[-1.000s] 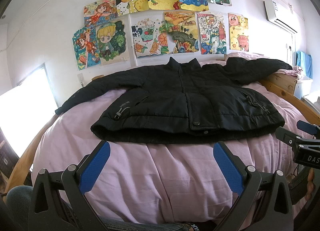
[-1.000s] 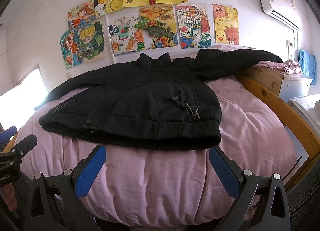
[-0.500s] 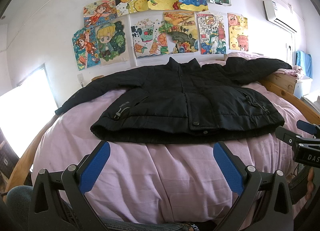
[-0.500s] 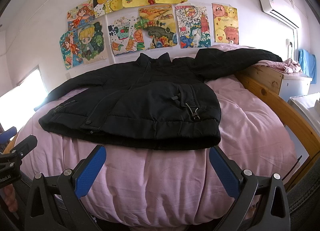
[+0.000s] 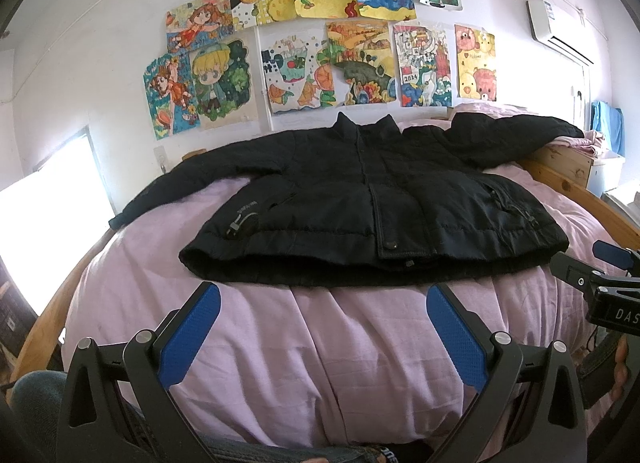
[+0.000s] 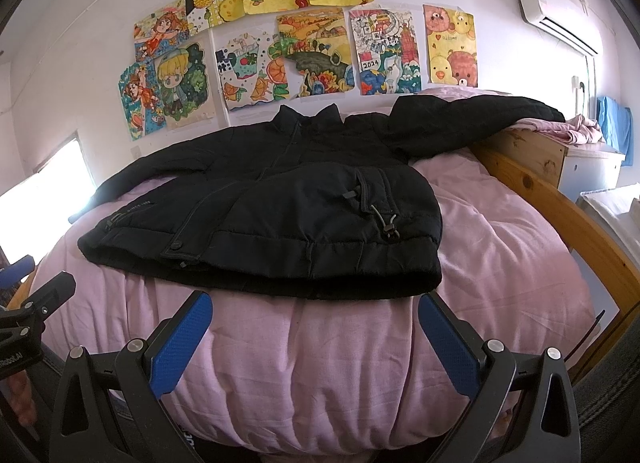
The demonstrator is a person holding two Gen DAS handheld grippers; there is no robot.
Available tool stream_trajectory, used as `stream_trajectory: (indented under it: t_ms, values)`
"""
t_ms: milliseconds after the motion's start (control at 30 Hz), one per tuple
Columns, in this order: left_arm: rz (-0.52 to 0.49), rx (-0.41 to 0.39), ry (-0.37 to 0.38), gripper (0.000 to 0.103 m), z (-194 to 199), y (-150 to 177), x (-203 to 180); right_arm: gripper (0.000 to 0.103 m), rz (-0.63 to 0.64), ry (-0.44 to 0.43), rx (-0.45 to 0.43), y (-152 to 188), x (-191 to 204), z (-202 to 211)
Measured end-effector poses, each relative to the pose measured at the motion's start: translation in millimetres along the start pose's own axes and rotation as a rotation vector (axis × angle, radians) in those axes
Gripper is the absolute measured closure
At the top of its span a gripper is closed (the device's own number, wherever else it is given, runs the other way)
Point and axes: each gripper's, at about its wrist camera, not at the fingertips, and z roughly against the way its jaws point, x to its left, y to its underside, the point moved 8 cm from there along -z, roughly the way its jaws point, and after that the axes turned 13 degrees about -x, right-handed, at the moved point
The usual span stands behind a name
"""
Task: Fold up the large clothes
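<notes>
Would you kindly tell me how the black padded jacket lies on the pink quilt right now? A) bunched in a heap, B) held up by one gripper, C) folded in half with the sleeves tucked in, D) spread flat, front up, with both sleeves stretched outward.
D: the black padded jacket lies spread front up on the pink quilt, sleeves stretched to either side, and the open left gripper and right gripper are both short of its hem.

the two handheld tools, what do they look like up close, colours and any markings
Both are matte black frames with triangular cut-outs and silver pivot bolts. The left tool and right tool each carry two long fingers faced with textured blue pads. Seen from the other camera, the right tool's body bears white letters "DAS", cut off at the edge, and the left tool's body reads "RoboLAI". No cables are clearly visible.
</notes>
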Motion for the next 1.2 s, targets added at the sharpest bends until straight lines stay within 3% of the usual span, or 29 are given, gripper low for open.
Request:
stream_trajectory:
  t_ms: [133,300,500,633,733,900,1067,1200]
  values:
    - [0.029,0.052,0.025,0.002,-2.1,-0.1,-0.1,0.0,-0.003,0.01,0.008,-0.2,-3.0,-1.3]
    - [0.048,0.184,0.122,0.002,-15.4,6.6,-11.0,0.0,0.0,0.052,0.016,-9.3,-3.2,-2.3]
    - [-0.017,0.257,0.117,0.002,-22.8,-12.3,-8.4,0.0,0.005,0.053,0.002,-34.7,-15.1,5.3]
    - [-0.083,0.202,0.068,0.002,-26.2,-50.0,0.0,0.0,0.047,-0.01,0.028,-66.3,-10.9,4.7]
    - [-0.148,0.102,0.016,0.002,-26.0,-93.3,5.4,0.0,0.055,-0.029,0.035,-96.4,-19.8,-0.7]
    - [-0.216,0.012,-0.05,0.002,-34.3,-142.0,12.4,0.0,-0.026,-0.109,0.084,-155.8,-35.6,-16.4]
    - [-0.216,-0.021,-0.079,0.002,-61.9,-178.7,17.0,0.0,-0.072,-0.105,0.118,-213.1,-54.2,-55.7]
    - [-0.171,-0.01,-0.021,0.002,-107.4,-210.8,6.0,0.0,-0.068,-0.031,0.122,-244.9,-90.5,-107.3]
